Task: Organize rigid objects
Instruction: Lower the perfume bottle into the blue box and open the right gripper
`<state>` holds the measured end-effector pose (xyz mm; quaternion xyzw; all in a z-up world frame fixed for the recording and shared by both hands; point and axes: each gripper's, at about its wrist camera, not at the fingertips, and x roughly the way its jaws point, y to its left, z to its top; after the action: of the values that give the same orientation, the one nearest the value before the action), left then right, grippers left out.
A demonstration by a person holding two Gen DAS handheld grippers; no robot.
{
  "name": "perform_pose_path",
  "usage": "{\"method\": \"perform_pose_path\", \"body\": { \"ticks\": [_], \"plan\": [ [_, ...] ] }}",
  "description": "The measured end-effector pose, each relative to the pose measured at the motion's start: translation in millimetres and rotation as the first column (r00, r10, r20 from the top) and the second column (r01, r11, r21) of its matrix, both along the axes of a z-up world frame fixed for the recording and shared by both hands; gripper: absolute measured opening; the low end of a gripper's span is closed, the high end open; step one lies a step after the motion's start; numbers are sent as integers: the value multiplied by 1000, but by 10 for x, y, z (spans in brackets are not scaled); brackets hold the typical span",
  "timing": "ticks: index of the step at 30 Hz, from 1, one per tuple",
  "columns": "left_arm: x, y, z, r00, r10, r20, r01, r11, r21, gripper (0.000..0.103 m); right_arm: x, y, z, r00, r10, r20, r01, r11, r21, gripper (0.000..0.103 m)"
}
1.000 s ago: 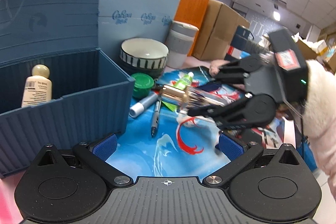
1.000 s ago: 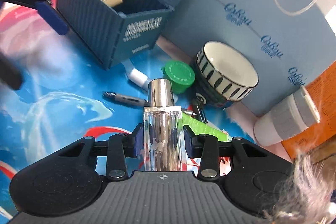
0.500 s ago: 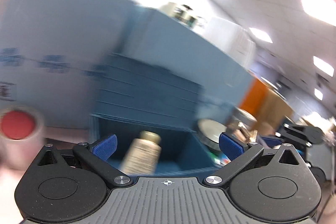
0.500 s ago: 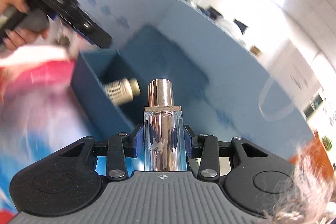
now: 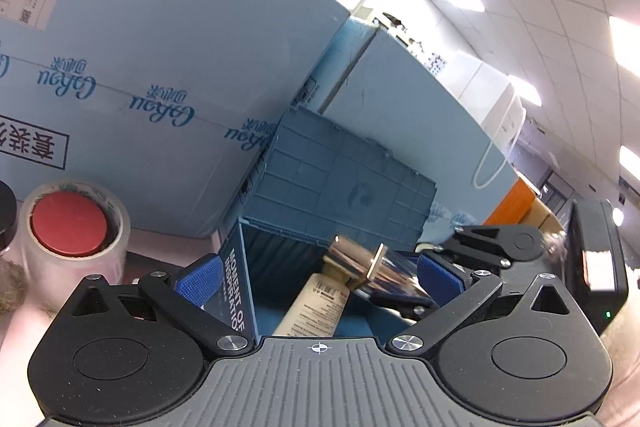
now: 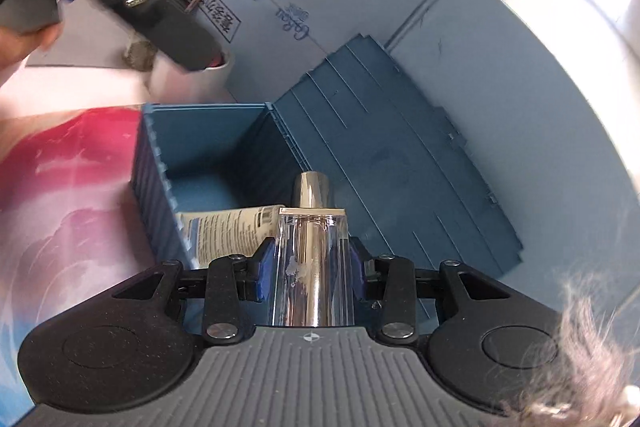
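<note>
Right wrist view: the right claw squeezes the glass bottle tight, holding it over the open blue box to drop beside the cream bottle. The left claw is wide open, empty, near the box.

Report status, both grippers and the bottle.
Right gripper shut on perfume bottle over blue box. Left gripper open, empty. Cream bottle lies inside.

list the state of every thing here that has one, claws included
right claw: shut on perfume bottle
perfume bottle: held over the storage box, cap on
left claw: open, holds nothing
storage box: lid open
cream bottle: lying in the storage box
tape roll: lying flat
</note>
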<state>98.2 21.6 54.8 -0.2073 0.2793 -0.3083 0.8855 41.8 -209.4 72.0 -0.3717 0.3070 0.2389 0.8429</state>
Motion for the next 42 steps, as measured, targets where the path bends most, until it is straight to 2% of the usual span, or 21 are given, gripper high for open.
{"method": "perform_pose_path", "body": {
  "ticks": [3, 10, 15, 20, 23, 28, 32, 36, 42],
  "plan": [
    [35, -7, -37, 1000, 2, -15, -2, 1000, 0, 103, 54, 39, -25, 999, 25, -25, -23, 999, 47, 34],
    [52, -21, -64, 1000, -2, -23, 2, 1000, 3, 103, 94, 185, -93, 992, 100, -78, -93, 992, 87, 35],
    [75, -27, -72, 1000, -10, -28, 10, 1000, 1, 103, 154, 78, -29, 991, 59, -122, -43, 991, 124, 35],
    [77, -52, -75, 999, -22, -28, 22, 1000, 3, 103, 198, 70, -93, 985, 19, -171, -3, 995, 96, 35],
    [64, -67, -71, 999, -25, -26, 25, 1000, 9, 103, 156, 106, -92, 989, 21, -147, -9, 996, 85, 35],
    [49, -63, -65, 999, -32, -22, 32, 999, 1, 103, 166, 39, -84, 981, 12, -193, 8, 995, 102, 35],
    [53, -61, -68, 999, -33, -26, 33, 999, 2, 103, 136, 49, -91, 985, 8, -175, 9, 995, 96, 36],
    [46, -69, -66, 999, -38, -23, 38, 999, 1, 103, 81, 11, -25, 991, 0, -137, 18, 992, 128, 50],
    [33, -74, -60, 999, -41, -20, 41, 999, 0, 103, -59, -116, 119, 997, -40, -59, 50, 984, 173, 63]
  ]
}}
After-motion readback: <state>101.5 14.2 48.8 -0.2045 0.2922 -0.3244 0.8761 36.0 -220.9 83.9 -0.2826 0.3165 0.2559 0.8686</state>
